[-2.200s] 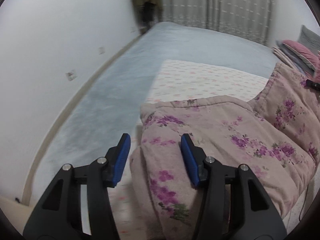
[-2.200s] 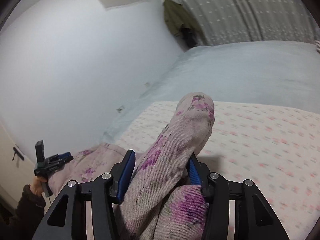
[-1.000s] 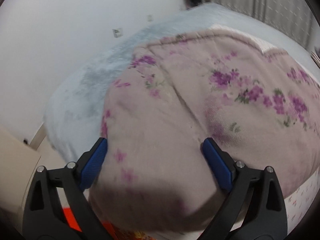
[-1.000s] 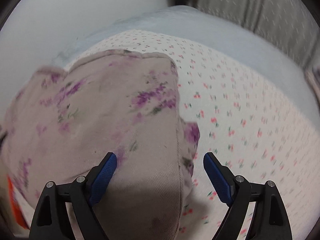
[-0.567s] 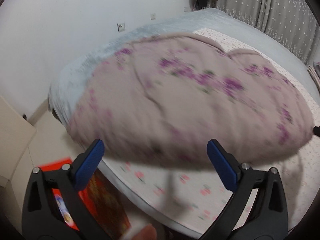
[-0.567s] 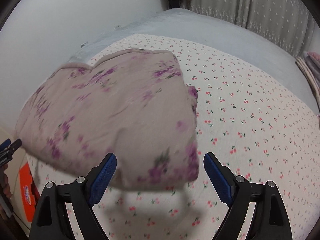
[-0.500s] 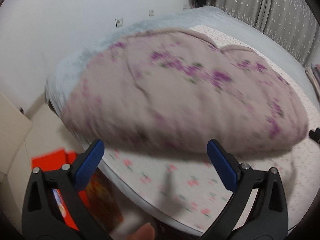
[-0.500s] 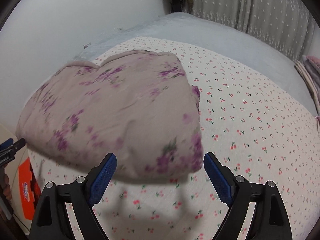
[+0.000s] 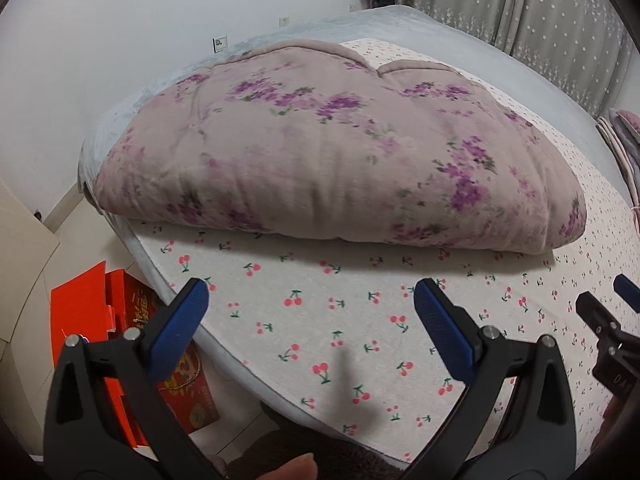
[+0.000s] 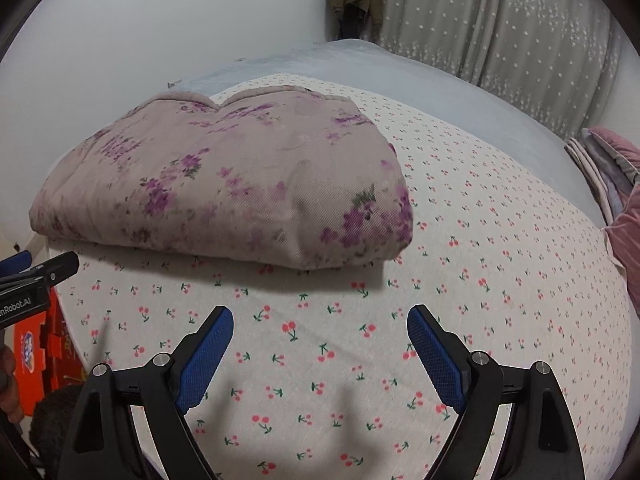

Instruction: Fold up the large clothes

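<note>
Both tongs have let go and drawn back: left gripper and right gripper gape empty; the floral padded coat lies folded on the cherry-print sheet, apparently finished

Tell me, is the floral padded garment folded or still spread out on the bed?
Folded. The pinkish-mauve padded garment with purple flowers lies as one thick, compact bundle with rounded doubled edges on the cherry-print sheet. Both tools are open and clear of it.

Bare cherry-print sheet lies open before and right of the folded quilt.
</note>
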Demonstrator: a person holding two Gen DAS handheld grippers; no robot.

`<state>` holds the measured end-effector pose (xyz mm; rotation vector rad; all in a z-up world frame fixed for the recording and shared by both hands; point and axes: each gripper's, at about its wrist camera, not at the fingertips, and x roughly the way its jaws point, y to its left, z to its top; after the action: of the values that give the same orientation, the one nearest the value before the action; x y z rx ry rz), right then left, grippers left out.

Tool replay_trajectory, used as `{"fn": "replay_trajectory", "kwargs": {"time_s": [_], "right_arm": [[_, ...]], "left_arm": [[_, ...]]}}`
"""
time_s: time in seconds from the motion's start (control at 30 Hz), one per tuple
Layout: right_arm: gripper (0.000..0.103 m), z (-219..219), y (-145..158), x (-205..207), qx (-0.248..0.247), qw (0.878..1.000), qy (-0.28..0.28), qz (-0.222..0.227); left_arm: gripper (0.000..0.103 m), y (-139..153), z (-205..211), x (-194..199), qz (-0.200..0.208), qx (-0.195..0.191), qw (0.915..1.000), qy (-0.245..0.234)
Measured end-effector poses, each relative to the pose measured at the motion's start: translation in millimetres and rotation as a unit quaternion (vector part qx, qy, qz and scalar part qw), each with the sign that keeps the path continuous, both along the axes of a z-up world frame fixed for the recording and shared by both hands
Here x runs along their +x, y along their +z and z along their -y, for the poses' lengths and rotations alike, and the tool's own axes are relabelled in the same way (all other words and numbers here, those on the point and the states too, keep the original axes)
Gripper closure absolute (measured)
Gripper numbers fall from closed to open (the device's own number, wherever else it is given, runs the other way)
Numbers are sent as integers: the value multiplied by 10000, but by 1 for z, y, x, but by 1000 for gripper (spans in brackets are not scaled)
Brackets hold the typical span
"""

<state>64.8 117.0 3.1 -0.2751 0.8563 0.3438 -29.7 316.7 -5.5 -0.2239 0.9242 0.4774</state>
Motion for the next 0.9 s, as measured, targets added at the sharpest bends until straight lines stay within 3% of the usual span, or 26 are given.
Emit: {"fn": "replay_trajectory", "kwargs": {"time_s": [0.9], "right_arm": [[13, -12, -1, -9, 132, 9998, 112, -113]], "left_arm": [[1, -6, 13, 2, -90, 53, 9999, -74]]}}
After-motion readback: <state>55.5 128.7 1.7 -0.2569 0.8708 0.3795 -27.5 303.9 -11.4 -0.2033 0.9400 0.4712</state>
